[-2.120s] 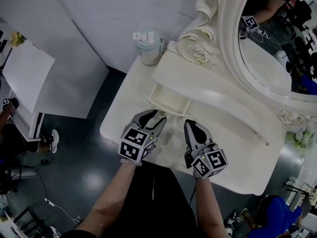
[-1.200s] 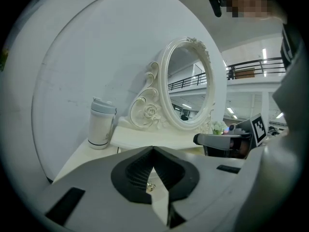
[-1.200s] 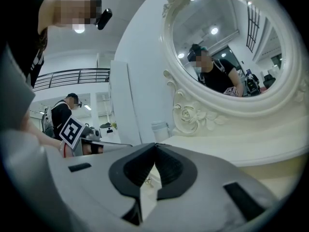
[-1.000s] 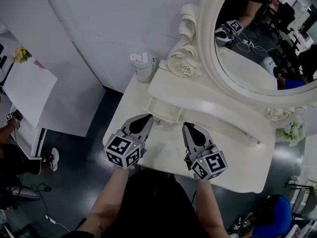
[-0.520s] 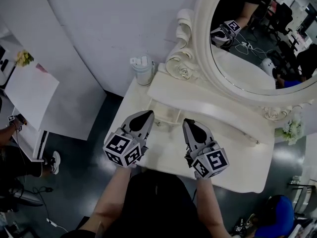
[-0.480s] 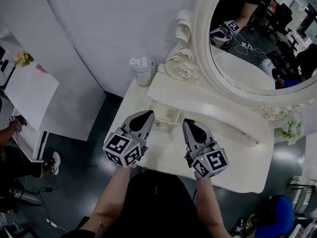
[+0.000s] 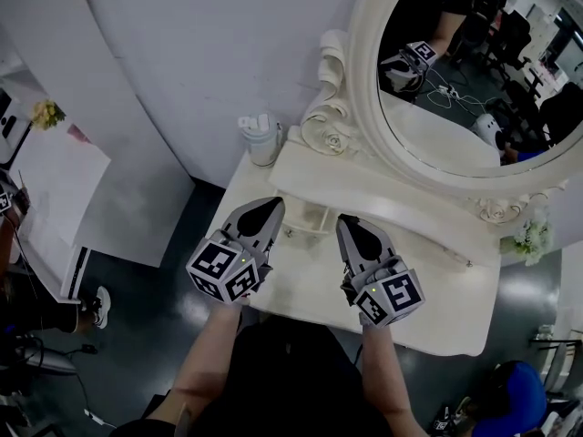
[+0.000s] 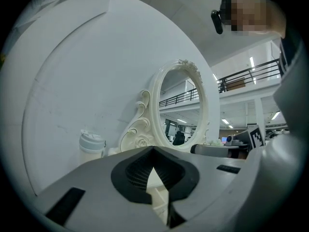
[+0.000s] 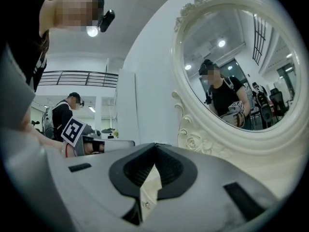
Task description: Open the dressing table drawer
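Jaws on both grippers are clenched, tips together, with nothing between them. The left gripper (image 7: 271, 206) is held at the left end of the drawer (image 7: 308, 217) and the right gripper (image 7: 346, 225) at its right end. The drawer stands partly pulled out over the counter (image 7: 437, 289).

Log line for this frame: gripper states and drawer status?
left gripper: shut, empty | right gripper: shut, empty | drawer: pulled out | both over tabletop

Drawer (image 7: 311, 218) partly behind left gripper (image 7: 273, 206); mirror (image 7: 474, 89) top beyond head view's edge.
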The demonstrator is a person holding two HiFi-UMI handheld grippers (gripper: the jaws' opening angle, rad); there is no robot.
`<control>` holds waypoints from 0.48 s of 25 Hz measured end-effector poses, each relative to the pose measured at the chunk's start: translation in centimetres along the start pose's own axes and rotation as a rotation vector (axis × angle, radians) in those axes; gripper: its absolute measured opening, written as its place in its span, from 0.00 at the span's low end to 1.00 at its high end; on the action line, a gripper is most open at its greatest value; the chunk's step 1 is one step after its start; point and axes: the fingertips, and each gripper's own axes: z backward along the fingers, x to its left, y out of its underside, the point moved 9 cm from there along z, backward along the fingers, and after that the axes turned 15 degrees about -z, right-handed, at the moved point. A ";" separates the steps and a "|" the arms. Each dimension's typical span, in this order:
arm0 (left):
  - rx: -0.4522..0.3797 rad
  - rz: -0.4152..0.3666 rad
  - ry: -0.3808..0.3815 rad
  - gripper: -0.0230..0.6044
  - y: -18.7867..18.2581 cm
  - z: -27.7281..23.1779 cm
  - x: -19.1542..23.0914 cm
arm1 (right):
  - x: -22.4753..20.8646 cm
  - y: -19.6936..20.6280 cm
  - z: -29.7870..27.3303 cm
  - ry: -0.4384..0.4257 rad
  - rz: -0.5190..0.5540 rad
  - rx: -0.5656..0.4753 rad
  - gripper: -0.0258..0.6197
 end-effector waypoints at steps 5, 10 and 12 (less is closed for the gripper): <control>-0.042 -0.006 0.002 0.04 -1.4 0.2 0.3 | 0.6 -1.2 0.1 -0.007 0.023 -0.019 0.05; -0.067 -0.014 0.005 0.04 -2.6 0.3 0.7 | 1.1 -2.3 0.1 -0.001 0.044 -0.032 0.05; -0.072 -0.014 0.006 0.04 -2.8 0.3 0.9 | 1.2 -2.6 0.0 -0.001 0.049 -0.037 0.05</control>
